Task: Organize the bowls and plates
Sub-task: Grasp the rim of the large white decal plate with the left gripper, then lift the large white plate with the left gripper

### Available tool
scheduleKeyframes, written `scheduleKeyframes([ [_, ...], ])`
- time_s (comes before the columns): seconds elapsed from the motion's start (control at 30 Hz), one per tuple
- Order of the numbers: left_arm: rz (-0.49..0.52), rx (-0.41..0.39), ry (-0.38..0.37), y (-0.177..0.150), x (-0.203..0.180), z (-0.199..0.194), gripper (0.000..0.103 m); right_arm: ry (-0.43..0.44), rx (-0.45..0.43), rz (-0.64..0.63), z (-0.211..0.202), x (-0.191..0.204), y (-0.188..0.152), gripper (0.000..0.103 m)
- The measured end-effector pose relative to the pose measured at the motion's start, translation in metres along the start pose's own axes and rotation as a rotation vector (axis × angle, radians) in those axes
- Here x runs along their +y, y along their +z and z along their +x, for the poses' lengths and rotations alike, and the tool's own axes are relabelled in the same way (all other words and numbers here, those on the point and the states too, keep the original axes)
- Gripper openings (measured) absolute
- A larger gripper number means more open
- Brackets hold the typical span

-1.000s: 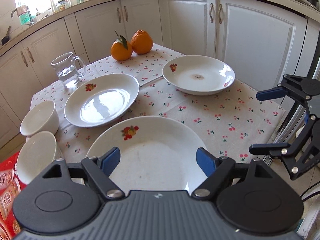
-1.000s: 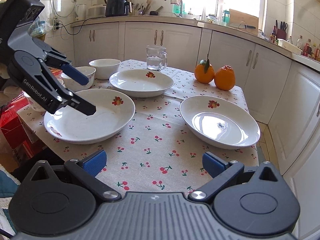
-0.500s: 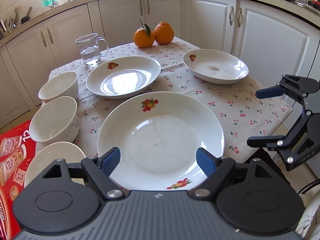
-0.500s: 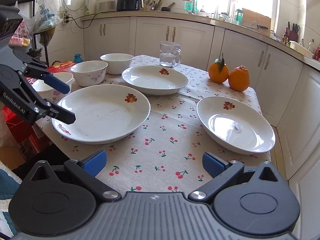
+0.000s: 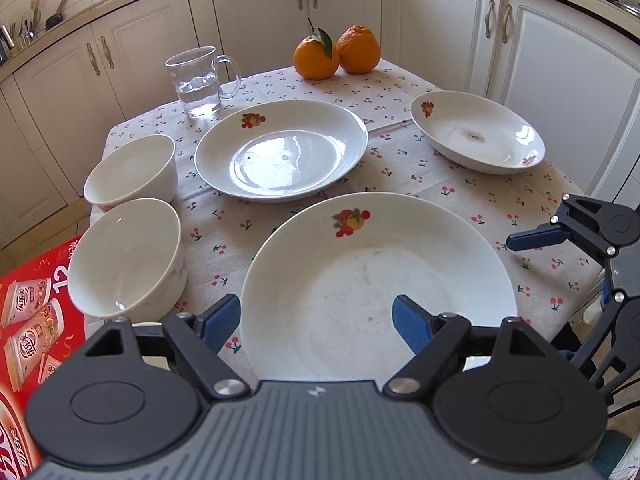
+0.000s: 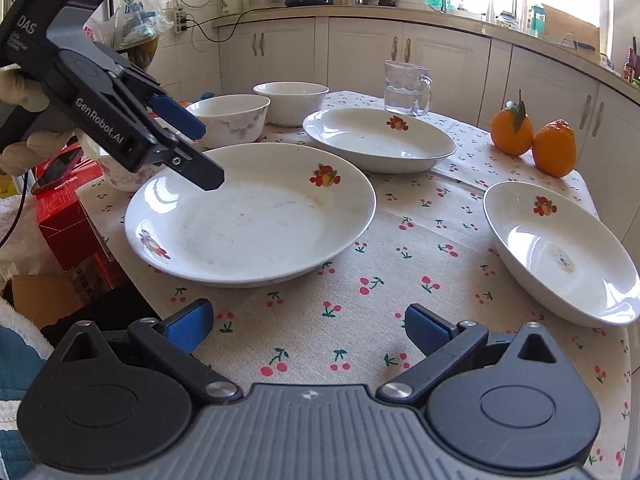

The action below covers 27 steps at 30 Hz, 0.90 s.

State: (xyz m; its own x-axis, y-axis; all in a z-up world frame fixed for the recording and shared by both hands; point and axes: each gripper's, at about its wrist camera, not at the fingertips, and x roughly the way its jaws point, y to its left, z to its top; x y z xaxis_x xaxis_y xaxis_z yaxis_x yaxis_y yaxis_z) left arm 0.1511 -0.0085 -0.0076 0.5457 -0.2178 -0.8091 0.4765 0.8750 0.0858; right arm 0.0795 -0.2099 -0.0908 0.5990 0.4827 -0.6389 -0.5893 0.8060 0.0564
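Three white plates with fruit prints lie on the cherry-print tablecloth: a large near plate point(image 5: 376, 280) point(image 6: 252, 216), a middle plate point(image 5: 280, 152) point(image 6: 380, 140) and a right plate point(image 5: 476, 132) point(image 6: 560, 248). Two white bowls point(image 5: 124, 256) point(image 5: 132, 172) stand at the left; they also show in the right wrist view point(image 6: 228, 120) point(image 6: 292, 98). A third bowl point(image 6: 116, 172) is partly hidden behind the left gripper. My left gripper point(image 5: 316, 320) point(image 6: 200, 152) is open over the near plate's left rim. My right gripper point(image 6: 308, 328) is open and empty above the cloth at the front edge.
A glass mug of water point(image 5: 198, 82) and two oranges point(image 5: 336, 54) stand at the table's far side. A red carton point(image 5: 24, 320) sits on the floor to the left. White kitchen cabinets point(image 5: 440, 20) surround the table.
My left gripper has turned left and closed in on the near plate, bringing the bowls into view. My right gripper has moved forward and lower over the table edge. Both stay open.
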Motion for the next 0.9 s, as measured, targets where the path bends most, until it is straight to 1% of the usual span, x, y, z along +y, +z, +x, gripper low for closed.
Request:
scheduleKeyframes([
  [0.1, -0.007, 0.035, -0.005, 0.007, 0.007, 0.011, 0.083, 0.029, -0.010, -0.011, 0.004, 0.001, 0.001, 0.103],
  [0.23, -0.031, 0.091, -0.034, 0.014, 0.018, 0.025, 0.082, 0.068, -0.015, -0.040, 0.009, 0.004, 0.002, 0.103],
  [0.3, -0.027, 0.114, -0.048, 0.016, 0.021, 0.030, 0.080, 0.074, -0.021, -0.056, 0.010, 0.006, 0.003, 0.102],
  [0.37, -0.022, 0.133, -0.057, 0.020, 0.023, 0.034, 0.080, 0.092, -0.021, -0.063, 0.012, 0.007, 0.005, 0.100],
  [0.43, -0.024, 0.156, -0.083, 0.022, 0.026, 0.038, 0.079, 0.109, -0.018, -0.066, 0.013, 0.007, 0.006, 0.098],
  [0.5, -0.021, 0.191, -0.114, 0.024, 0.027, 0.043, 0.073, 0.118, -0.018, -0.077, 0.013, 0.008, 0.007, 0.097],
  [0.57, -0.010, 0.224, -0.126, 0.025, 0.027, 0.049, 0.070, 0.128, -0.016, -0.089, 0.014, 0.009, 0.008, 0.095],
  [0.63, -0.002, 0.245, -0.142, 0.027, 0.027, 0.053, 0.070, 0.137, -0.015, -0.094, 0.014, 0.010, 0.009, 0.094],
  [0.73, 0.007, 0.265, -0.155, 0.030, 0.028, 0.057, 0.068, 0.148, -0.017, -0.100, 0.015, 0.012, 0.010, 0.092],
  [0.9, -0.006, 0.280, -0.185, 0.034, 0.033, 0.062, 0.066, 0.160, -0.023, -0.095, 0.016, 0.013, 0.010, 0.090],
])
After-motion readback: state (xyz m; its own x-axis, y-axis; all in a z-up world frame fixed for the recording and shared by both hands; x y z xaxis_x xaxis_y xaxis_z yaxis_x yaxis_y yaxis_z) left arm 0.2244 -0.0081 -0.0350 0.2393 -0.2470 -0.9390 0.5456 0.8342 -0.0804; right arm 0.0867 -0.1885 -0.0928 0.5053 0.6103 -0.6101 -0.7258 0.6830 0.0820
